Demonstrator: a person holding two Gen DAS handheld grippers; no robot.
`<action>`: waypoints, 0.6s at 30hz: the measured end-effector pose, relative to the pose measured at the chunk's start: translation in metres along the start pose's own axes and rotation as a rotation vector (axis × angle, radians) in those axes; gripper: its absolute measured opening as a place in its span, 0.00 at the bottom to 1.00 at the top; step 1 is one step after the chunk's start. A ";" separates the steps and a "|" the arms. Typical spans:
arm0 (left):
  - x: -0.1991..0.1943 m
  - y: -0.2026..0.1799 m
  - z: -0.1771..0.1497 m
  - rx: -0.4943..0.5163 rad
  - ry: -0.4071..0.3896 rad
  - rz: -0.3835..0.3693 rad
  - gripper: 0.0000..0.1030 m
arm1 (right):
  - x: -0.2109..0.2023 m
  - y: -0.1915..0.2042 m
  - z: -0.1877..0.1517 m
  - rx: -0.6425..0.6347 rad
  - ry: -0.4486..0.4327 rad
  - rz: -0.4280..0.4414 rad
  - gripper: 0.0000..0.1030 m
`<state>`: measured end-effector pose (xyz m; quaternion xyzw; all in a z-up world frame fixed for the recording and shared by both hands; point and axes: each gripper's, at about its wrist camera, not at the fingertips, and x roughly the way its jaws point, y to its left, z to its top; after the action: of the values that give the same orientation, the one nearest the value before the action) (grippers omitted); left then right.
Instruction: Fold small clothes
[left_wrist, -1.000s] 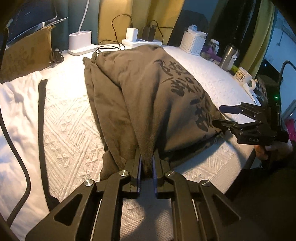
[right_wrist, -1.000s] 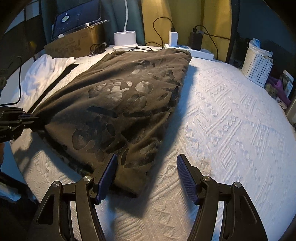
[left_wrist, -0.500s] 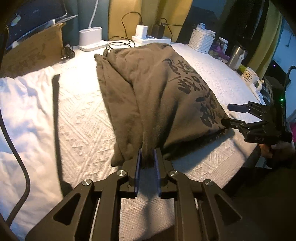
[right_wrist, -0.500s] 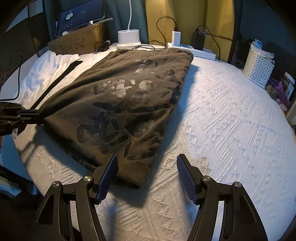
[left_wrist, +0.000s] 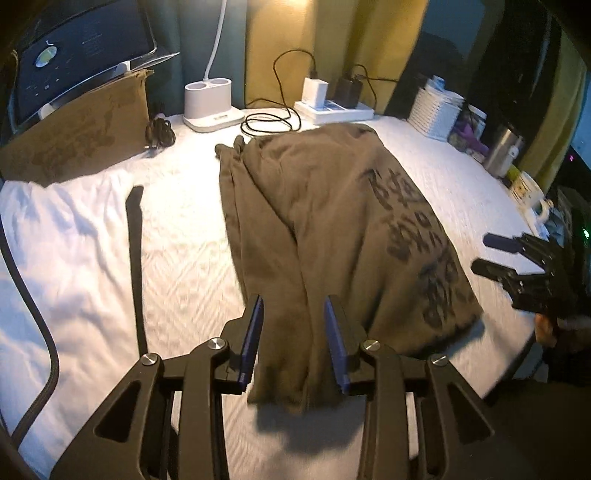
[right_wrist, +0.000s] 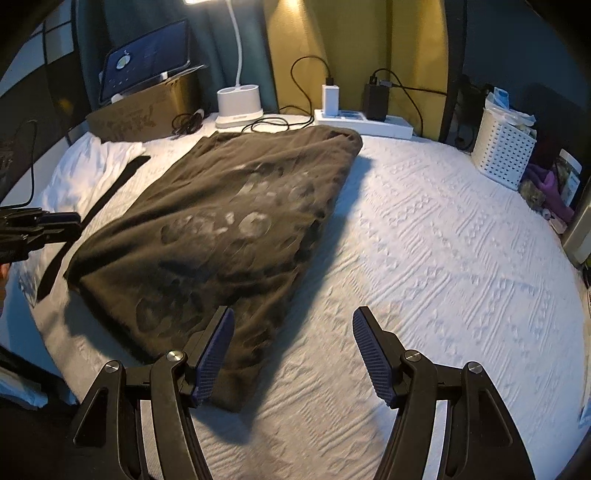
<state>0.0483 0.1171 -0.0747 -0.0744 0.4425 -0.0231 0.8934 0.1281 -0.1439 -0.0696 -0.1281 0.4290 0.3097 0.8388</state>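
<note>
Lying folded lengthwise on a white textured bed cover, an olive-brown garment carries large dark printed characters, too blurred to read. Its near end sits between the blue pads of the left hand-held gripper, whose jaws are opening and no longer press the cloth. The right hand-held gripper stands wide open with only bed cover between its fingers, the garment's near corner passing just under its left finger. Beyond both grippers: a white two-well lamp base, contents not visible; a white power strip with one white and one black charger plugged in; a brown cardboard box with dark printing, unreadable, bearing a lit tablet. Ahead and right of the right gripper: a white perforated basket holding white and blue packets. A metal tumbler and a printed mug stand beyond the right gripper in the left view.
</note>
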 end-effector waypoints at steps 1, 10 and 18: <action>0.005 0.000 0.006 -0.003 -0.002 0.002 0.33 | 0.001 -0.002 0.003 0.002 -0.001 -0.001 0.67; 0.036 0.002 0.050 -0.002 -0.015 0.033 0.33 | 0.020 -0.017 0.028 0.016 0.002 -0.005 0.67; 0.063 0.004 0.082 0.016 -0.028 0.034 0.33 | 0.038 -0.022 0.050 0.008 0.008 -0.001 0.67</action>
<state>0.1520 0.1231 -0.0757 -0.0599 0.4311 -0.0104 0.9002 0.1910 -0.1214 -0.0711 -0.1266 0.4335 0.3069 0.8378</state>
